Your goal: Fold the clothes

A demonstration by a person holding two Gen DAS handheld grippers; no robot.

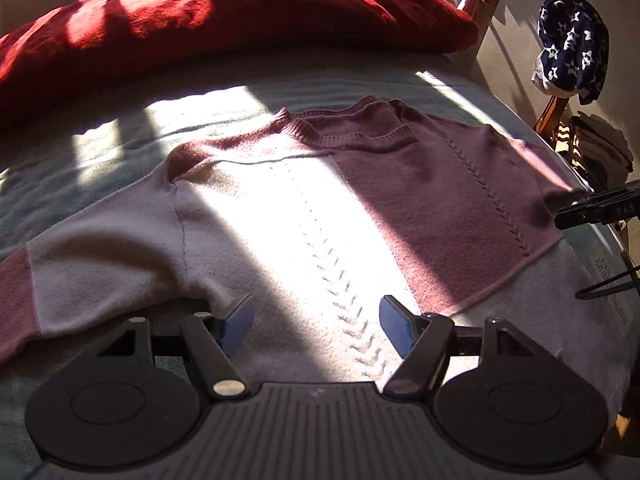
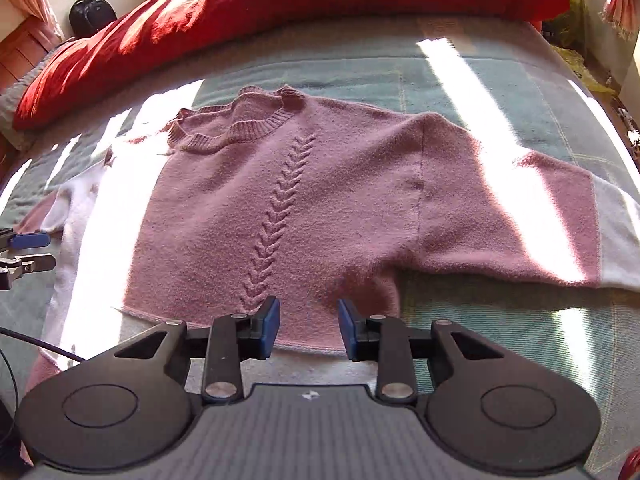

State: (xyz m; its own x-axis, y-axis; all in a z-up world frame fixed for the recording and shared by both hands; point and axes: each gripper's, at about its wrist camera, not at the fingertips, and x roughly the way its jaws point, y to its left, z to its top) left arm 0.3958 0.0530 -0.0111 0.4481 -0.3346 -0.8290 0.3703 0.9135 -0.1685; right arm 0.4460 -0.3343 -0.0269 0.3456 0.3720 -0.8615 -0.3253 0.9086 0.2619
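Left gripper [image 1: 316,326] stands wide and empty over the pink sweater [image 1: 420,184]; right gripper [image 2: 308,328] narrower, empty, above its hem on the bed [image 2: 360,68].

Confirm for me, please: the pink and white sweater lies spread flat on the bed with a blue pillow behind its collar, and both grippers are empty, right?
Not quite: the pillow behind the collar is red, not blue, as the right wrist view shows. The rest holds: the pink and white sweater lies spread on the bed, and the left gripper and right gripper are both empty.
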